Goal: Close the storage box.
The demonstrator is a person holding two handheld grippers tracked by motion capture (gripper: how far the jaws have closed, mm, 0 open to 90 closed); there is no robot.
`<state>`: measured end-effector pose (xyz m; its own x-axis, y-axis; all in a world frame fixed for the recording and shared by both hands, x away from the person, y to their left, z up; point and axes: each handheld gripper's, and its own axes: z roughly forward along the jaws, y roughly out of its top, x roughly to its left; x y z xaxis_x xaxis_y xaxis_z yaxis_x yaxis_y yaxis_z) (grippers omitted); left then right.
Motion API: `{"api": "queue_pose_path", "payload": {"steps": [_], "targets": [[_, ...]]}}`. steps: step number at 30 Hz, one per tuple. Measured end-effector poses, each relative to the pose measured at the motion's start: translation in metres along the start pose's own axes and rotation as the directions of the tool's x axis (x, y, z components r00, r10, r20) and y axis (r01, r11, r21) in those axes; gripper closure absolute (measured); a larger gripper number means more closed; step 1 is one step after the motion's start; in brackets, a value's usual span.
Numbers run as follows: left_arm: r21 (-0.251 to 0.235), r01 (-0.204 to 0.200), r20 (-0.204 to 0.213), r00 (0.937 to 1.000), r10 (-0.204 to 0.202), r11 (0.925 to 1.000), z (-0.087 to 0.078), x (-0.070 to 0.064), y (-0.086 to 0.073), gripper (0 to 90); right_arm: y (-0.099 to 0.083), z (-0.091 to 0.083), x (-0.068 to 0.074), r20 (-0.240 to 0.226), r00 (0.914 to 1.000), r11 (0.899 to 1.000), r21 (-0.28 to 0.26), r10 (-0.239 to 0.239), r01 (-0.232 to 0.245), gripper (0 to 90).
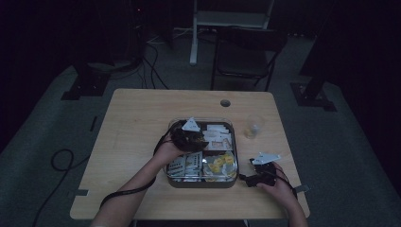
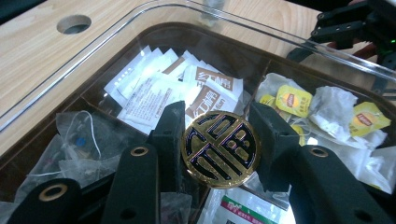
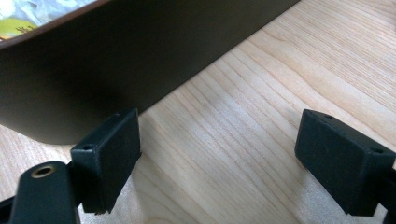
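Gold-and-black round token (image 2: pixel 220 149) clamped in left tongs (image 2: pixel 219 140) above brown sachet tray (image 2: pixel 219 35); right tongs (image 3: pixel 219 158) spread wide, empty, low over desk (image 3: pixel 261 93) beside tray.

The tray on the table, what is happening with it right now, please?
A person works at a table with a gripper in each hand. The left gripper is over the tray and is shut on a round gold knob at its middle, above compartments of sachets and tea bags. The right gripper is open, resting on the table beside the tray's dark wall.
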<state>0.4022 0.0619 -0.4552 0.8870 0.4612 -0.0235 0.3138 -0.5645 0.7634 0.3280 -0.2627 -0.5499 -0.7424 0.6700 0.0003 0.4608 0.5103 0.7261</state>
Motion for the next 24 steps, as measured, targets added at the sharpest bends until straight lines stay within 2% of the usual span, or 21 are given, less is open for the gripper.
{"api": "queue_pose_path", "payload": {"steps": [10,24], "targets": [[0.035,-0.005,-0.004,1.0,0.005,0.9994,0.013,-0.001,-0.004,59.5,0.0,0.0,0.0,-0.001,1.0,1.0,0.0,0.0,0.0,13.9],[0.044,-0.022,-0.008,0.9997,0.022,0.9988,0.02,-0.006,-0.004,59.4,0.0,0.0,0.0,-0.001,1.0,1.0,0.0,0.0,0.0,13.9]]}}
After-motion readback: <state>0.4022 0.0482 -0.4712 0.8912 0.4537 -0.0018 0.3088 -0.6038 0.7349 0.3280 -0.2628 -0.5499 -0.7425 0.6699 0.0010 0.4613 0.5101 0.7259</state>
